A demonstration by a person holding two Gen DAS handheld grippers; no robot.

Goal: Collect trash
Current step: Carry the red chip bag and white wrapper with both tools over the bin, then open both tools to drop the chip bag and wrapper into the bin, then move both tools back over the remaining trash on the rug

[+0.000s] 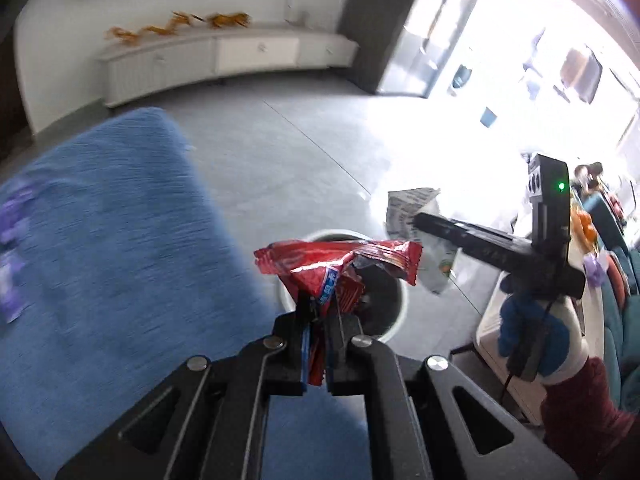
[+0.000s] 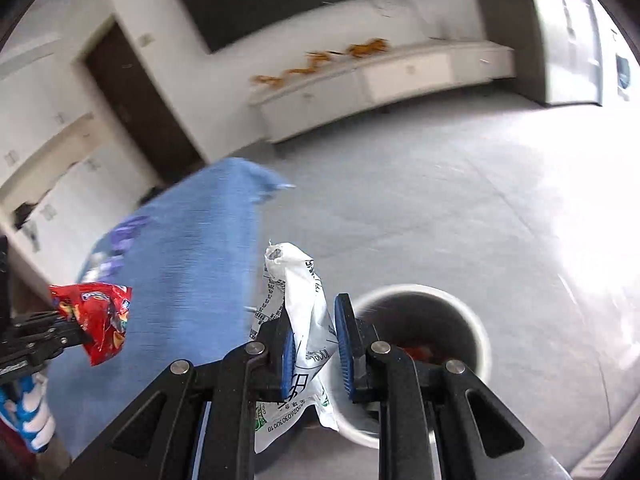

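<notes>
Two hand-held grippers, each carrying a wrapper, above a white waste bin beside a blue-covered surface.

The left gripper point(image 1: 316, 322) is closed narrowly on a crumpled red wrapper point(image 1: 336, 266); a blue-and-white label is seen on it, but its writing cannot be read. The right gripper point(image 2: 316, 344) is held about half open, its blue pads point(image 2: 343, 344) flanking a white wrapper point(image 2: 298, 320) that hangs between them; whether both pads press it cannot be told. Black print and a barcode-like strip are carried by this wrapper, with the inverted code "BL DUE 0260303 01B" only partly legible. The white bin point(image 2: 478, 322) lies at 3 o'clock from the right gripper; something red is seen inside, partly hidden by the fingers. At 9 o'clock the blue cloth point(image 1: 104, 240) is blurred, with indistinct purple items point(image 1: 12, 232) cut off by the frame edge.
</notes>
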